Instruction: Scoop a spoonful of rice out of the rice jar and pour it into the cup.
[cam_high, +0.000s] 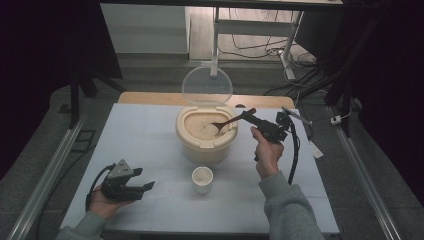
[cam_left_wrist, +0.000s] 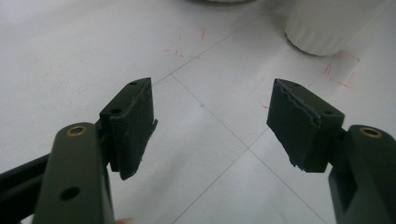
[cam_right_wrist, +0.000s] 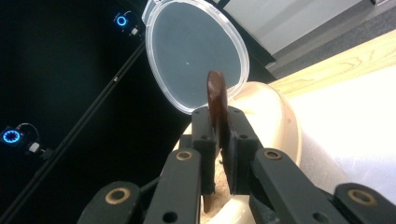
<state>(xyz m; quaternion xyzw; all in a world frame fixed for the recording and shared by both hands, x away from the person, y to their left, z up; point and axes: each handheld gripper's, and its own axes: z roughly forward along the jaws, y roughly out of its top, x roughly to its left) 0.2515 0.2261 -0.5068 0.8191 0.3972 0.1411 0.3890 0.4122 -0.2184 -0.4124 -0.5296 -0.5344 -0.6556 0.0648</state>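
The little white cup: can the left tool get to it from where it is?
Probably yes. The left tool rests open and empty on the table, with bare tabletop between it and the little white cup. The right tool is busy holding the spoon in the bucket.

I see a cream-beige container with pale tan grain inside, and its raised lid is clear with a whitish rim. The spoon I hold is dark reddish brown; in the right gripper view its handle end looks glossy brown. My right gripper is black, its jaws matt with small brass-coloured rivets. My left gripper is black too, with a grey plate on top. The cup is off-white, ribbed in the left gripper view. The table is pale blue-white, crossed by thin grey lines and faint red pen marks. My sleeves are grey.
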